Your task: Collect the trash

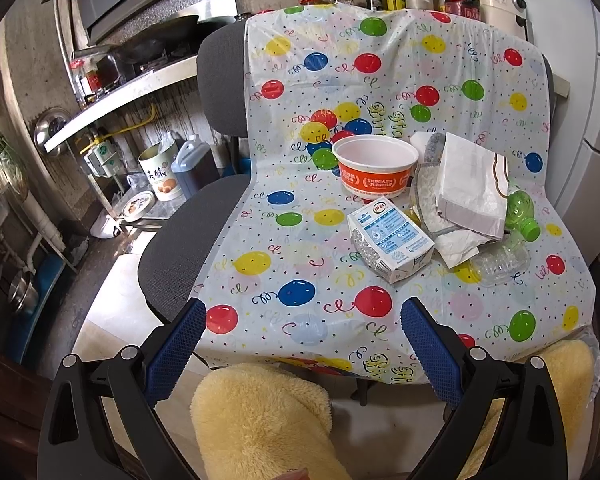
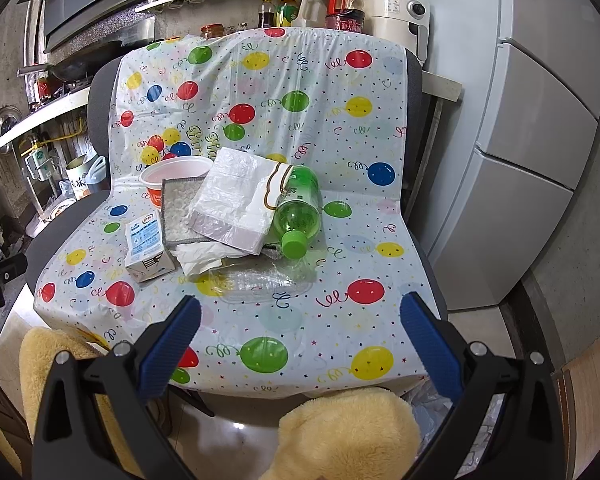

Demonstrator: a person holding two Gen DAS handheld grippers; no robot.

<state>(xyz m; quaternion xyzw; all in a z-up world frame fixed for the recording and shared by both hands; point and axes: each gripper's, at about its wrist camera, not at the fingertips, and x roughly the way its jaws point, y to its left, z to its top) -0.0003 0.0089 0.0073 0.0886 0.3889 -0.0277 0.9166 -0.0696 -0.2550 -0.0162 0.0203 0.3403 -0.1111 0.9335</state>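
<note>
Trash pile on the seat of a chair (image 1: 220, 76) draped with a balloon-print plastic sheet (image 2: 340, 128), heaped toward the sheet's middle and back. Milk carton (image 1: 390, 240): lies on its side at the near-left edge of the pile; probably light and fairly stiff, best pinched across its flat faces. Paper bowl (image 1: 374, 170): stands upright behind the carton; its interior appears empty; thin wall, likely to crush, so a rim pinch suits it. Green plastic bottle (image 2: 298, 210): lies on its side, cap toward the camera, on the right of the pile; contents cannot be judged; smooth and round, liable to roll or slip, so grasp at the neck. White plastic bag (image 2: 236, 204): flattened, rests on a grey-edged cloth (image 2: 178, 210) and crumpled tissue (image 2: 198, 258); all soft, light, graspable at any fold. Clear plastic tray (image 2: 260, 280): nearest the front; thin, flexible, hard to see. Left gripper (image 1: 303, 346) and right gripper (image 2: 300, 342): both hover short of the seat's front edge, fingers wide apart, holding nothing. A bin lined with a plastic bag (image 2: 432, 404) seems to sit below right.
</note>
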